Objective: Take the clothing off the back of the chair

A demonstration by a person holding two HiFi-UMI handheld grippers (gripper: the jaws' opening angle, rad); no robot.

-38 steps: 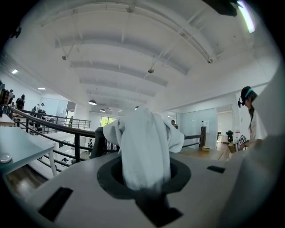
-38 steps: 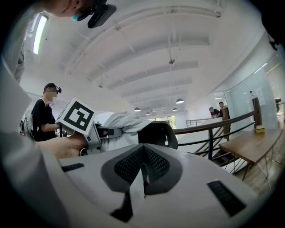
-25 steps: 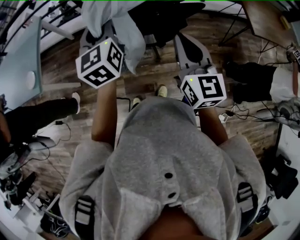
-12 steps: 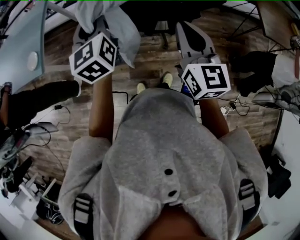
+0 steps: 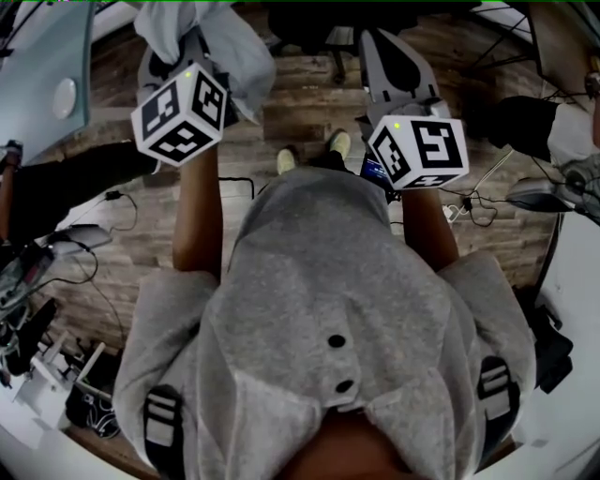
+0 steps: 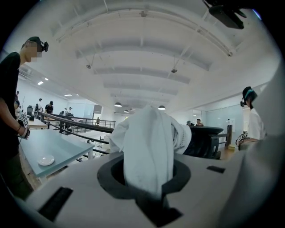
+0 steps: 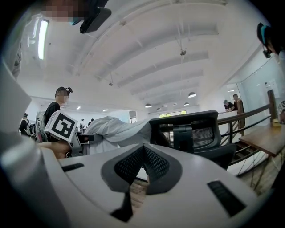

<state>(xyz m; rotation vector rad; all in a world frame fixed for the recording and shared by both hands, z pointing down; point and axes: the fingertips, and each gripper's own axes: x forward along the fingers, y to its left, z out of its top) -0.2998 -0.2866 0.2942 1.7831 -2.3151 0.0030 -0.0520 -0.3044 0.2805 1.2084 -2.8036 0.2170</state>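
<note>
Looking down through the head view, I am seeing the left gripper (image 5: 183, 45) pinching a bunch of the pale clothing (image 5: 239, 58), which is hanging loosely off it above the wooden floor (image 5: 300, 103), while the right gripper (image 5: 377, 39) is reaching forward beside it toward the dark chair (image 5: 309, 17) at the top edge. In the left gripper view, I am watching the jaws clamping a thick fold of the clothing (image 6: 149, 147), with the fabric spilling upward and forward over them and the chair (image 6: 205, 140) standing just behind. In the right gripper view, the right gripper (image 7: 141, 153) is showing its jaws pressed together at the tips with nothing between them. From here the clothing (image 7: 116, 129) is stretching from the left gripper across to the top of the chair's backrest (image 7: 191, 129), and appears to be touching it. I am judging the garment to be light, soft and limp, likely to sag and drag, so I am favouring a second hold on the slack near the backrest.
</note>
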